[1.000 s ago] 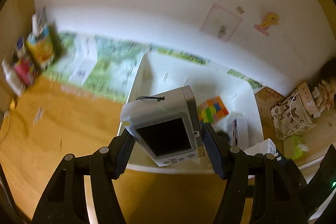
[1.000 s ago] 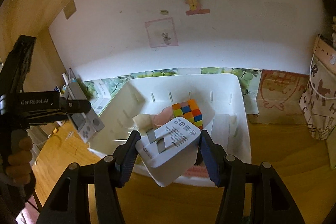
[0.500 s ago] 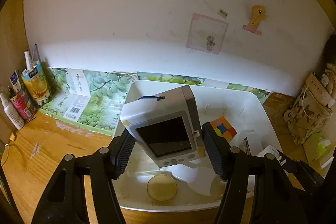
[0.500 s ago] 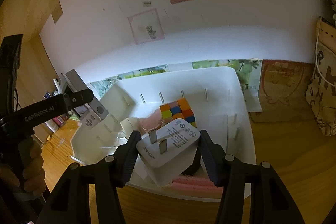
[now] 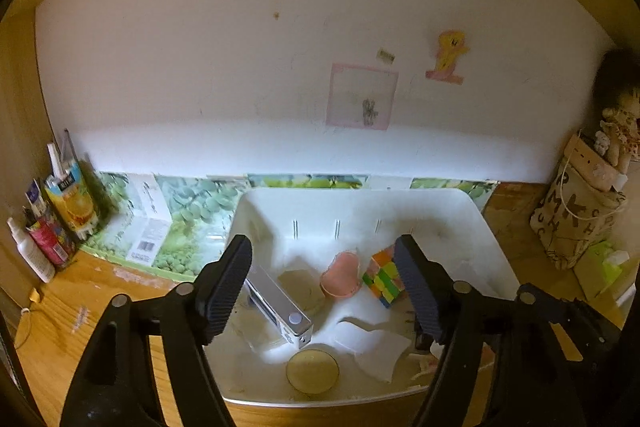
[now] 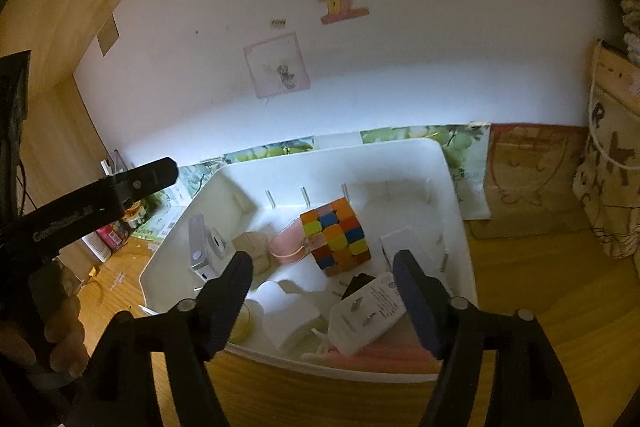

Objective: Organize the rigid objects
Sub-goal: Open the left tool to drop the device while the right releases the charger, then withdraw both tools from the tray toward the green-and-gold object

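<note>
My left gripper (image 5: pixel 322 275) hangs above the white bin (image 5: pixel 472 211) on the worktop (image 5: pixel 80 327), its jaws opening with nothing pressed between them. The silver device (image 5: pixel 280 307) lies in the bin below, at 7 o'clock from the colour cube (image 5: pixel 384 275). My right gripper (image 6: pixel 322 281) is likewise over the bin, jaws opening and clear of the white plug adapter (image 6: pixel 368 315), which rests tilted on a pink item (image 6: pixel 384 355) at the near rim, at 5 o'clock from the cube. A pink cup (image 6: pixel 286 243) lies just beside the cube.
</note>
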The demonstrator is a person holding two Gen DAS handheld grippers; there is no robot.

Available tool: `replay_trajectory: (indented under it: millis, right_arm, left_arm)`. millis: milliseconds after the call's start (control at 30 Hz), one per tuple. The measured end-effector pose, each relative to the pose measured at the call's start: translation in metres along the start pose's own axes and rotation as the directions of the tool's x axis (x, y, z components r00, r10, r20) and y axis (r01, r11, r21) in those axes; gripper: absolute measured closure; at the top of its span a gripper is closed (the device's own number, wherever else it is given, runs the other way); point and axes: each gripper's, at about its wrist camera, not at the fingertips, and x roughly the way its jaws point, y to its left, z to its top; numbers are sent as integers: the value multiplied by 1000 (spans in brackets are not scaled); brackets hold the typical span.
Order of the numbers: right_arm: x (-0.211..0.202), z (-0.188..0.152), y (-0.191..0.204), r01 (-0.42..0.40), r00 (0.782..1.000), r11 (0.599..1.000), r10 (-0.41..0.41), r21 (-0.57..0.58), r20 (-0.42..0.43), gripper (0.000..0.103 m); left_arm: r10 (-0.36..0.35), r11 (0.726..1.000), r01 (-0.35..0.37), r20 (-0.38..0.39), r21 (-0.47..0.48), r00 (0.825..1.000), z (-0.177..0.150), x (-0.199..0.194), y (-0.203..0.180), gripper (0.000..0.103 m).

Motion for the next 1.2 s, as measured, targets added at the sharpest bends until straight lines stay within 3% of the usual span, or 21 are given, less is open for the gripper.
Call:
replay_trajectory:
  millis: [567, 933, 1200]
  right_arm:
    - [-84, 4, 3, 77, 987, 996, -83, 43, 138, 22]
    - [-143, -29, 29, 107, 976, 994, -109, 20, 187, 22]
    - [-165, -60, 40, 135, 982, 991, -135, 6, 134, 22]
  left_arm:
    - [-16, 1000, 13, 162, 23, 987, 2, -98, -8, 19]
    - [-14, 1000, 17, 150, -22, 989, -33, -152, 5, 19]
    - [15, 997, -10, 77, -76, 997, -64, -169, 17, 19]
